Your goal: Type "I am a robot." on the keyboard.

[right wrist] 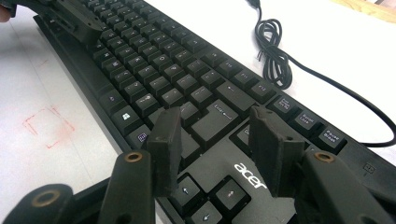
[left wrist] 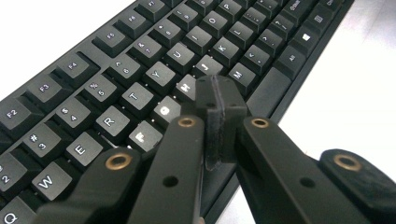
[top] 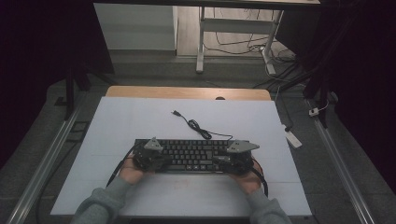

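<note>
1. The keyboard (top: 194, 155) lies near the front edge of the white surface (top: 140, 116), its cable (top: 198, 127) coiled behind it.
2. The left tongs (left wrist: 219, 105) are pressed together into a single tip, hovering at the G and H keys; contact cannot be confirmed.
3. The right tongs (right wrist: 217, 140) stand spread over the Enter and arrow-key area, gripping nothing.
4. Judgement: the step appears to be key pressing with the closed tip. Recommend a straight downward press, centred on one key (left wrist: 187, 87), so that neighbours are not caught.
5. Keep the right tongs clear of the keys.
</note>
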Demonstrator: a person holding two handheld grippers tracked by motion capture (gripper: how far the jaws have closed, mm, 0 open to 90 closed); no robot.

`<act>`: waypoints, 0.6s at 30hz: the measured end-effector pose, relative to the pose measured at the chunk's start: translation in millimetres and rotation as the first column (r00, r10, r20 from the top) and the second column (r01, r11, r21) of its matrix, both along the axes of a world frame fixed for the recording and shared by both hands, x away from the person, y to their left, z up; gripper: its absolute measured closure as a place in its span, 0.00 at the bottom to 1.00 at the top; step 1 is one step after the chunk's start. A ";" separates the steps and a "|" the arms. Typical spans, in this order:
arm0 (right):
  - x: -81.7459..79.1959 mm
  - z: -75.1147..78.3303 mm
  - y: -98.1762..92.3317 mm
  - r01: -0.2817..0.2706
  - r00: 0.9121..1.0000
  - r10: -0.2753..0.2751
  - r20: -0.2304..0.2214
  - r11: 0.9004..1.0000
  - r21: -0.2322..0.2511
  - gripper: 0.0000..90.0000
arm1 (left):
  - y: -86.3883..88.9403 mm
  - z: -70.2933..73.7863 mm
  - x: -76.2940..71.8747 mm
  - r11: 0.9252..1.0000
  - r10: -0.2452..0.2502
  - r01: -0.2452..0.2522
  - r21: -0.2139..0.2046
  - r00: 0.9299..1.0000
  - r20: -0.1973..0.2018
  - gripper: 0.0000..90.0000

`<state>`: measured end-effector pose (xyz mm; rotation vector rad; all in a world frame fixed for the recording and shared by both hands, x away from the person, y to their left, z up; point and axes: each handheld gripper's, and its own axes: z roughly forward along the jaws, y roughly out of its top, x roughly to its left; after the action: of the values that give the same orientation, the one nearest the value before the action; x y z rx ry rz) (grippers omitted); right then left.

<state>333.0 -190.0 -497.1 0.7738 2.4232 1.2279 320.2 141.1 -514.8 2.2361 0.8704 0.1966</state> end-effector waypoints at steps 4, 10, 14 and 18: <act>0.1 -0.5 0.4 -0.002 1.000 0.002 0.001 1.000 0.003 0.60 | -1.1 -1.0 0.1 1.000 0.000 0.000 0.002 1.000 0.000 0.99; 0.4 -0.6 -0.1 -0.002 1.000 0.002 0.001 1.000 0.002 0.60 | -2.1 -2.2 0.5 1.000 0.000 0.000 0.007 1.000 -0.003 0.99; 0.1 0.1 -0.3 0.001 1.000 -0.001 0.002 1.000 -0.001 0.60 | -3.4 -4.6 0.8 1.000 0.002 -0.002 0.008 1.000 -0.008 0.99; 0.2 -0.1 -0.4 0.001 1.000 -0.001 0.001 1.000 0.002 0.60 | -4.2 -6.6 1.0 1.000 0.003 -0.003 0.009 1.000 -0.013 0.99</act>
<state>333.2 -190.3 -497.2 0.7746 2.4214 1.2298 321.2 136.9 -521.4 2.2465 0.8815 0.1881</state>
